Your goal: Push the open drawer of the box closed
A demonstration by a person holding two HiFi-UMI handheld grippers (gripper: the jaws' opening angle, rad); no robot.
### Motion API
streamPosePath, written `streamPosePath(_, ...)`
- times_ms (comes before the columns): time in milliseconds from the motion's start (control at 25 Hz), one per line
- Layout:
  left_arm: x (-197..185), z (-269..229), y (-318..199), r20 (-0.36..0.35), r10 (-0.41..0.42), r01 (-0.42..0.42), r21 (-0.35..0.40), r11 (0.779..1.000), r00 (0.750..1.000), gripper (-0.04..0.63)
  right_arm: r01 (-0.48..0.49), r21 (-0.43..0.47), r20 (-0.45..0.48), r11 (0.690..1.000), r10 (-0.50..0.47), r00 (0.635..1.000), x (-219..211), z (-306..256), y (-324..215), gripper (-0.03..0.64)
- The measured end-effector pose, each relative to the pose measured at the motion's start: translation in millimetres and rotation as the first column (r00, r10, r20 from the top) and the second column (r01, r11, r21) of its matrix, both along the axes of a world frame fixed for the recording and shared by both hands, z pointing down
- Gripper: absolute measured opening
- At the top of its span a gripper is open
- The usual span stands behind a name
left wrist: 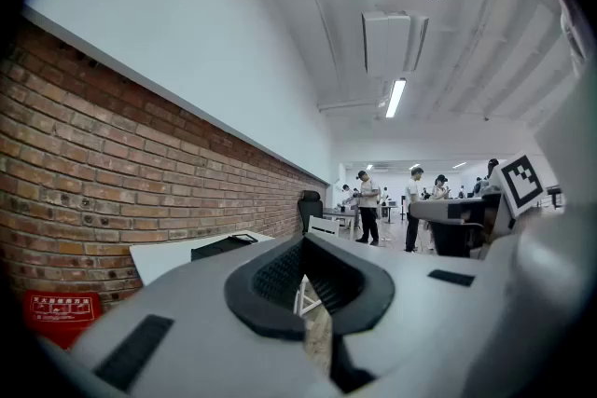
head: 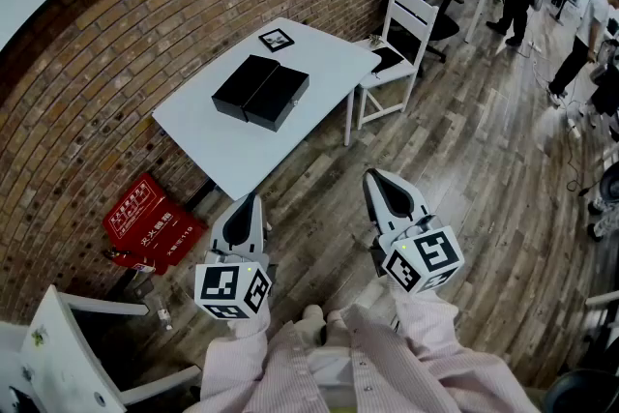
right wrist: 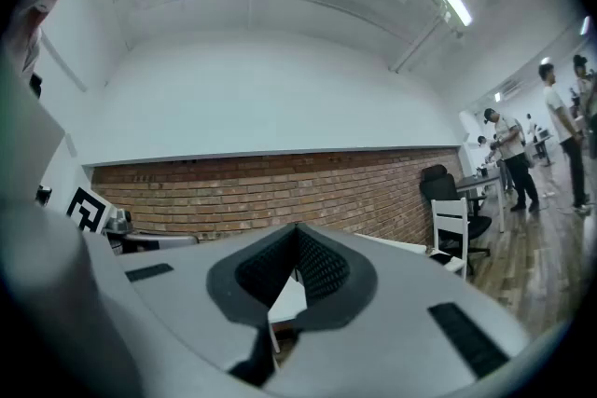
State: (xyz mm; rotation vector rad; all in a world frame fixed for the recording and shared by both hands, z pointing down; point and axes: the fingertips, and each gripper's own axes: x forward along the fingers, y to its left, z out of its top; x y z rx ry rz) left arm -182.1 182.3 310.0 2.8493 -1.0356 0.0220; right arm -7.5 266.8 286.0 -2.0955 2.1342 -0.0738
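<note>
In the upper centre-left of the head view, the flat black rectangular box (head: 261, 92) lies on the white table (head: 242, 155), well apart from both grippers. Which of its two black halves is the drawer cannot be told at this range. The left gripper (head: 253, 200) and right gripper (head: 375, 179) sit low in frame, jaws together, nothing held. Recommended: approach first, keep the jaws together as a blunt pusher, press mid-front along the slide line, and brace the box against sliding

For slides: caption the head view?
Left gripper and right gripper, both shut, short of white table bearing black box.
</note>
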Motion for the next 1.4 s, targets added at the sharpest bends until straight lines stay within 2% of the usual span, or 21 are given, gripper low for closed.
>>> streamPosePath(400, 2, 2, 14, 0.0, -0.003, 0.003, -0.011, 1.0, 1.0, -0.005, -0.017, 0.018, 0.068, 1.0, 0.015, 0.998, 9, 3, 17, 0.003)
streamPosePath(680, 7, 6, 27, -0.005, -0.006, 0.006, -0.017, 1.0, 1.0, -0.006, -0.02, -0.017, 0.051, 1.0, 0.021, 0.999, 18, 15, 23, 0.016)
streamPosePath(840, 5, 10, 31, -0.007, -0.016, 0.016, -0.027, 0.999, 1.0, -0.005, -0.019, -0.036, 0.055, 0.999, 0.021, 0.998, 18, 20, 25, 0.093)
streamPosePath(1160, 2, 14, 31, 0.004, -0.026, 0.026, -0.047, 0.999, 1.0, -0.006, -0.029, -0.038, 0.057, 0.999, 0.031, 0.998, 20, 22, 21, 0.151)
streamPosePath(1400, 7, 25, 21, 0.014, -0.021, 0.022, -0.065, 0.998, 1.0, -0.006, -0.03, -0.053, 0.05, 0.998, 0.033, 0.998, 26, 31, 9, 0.153)
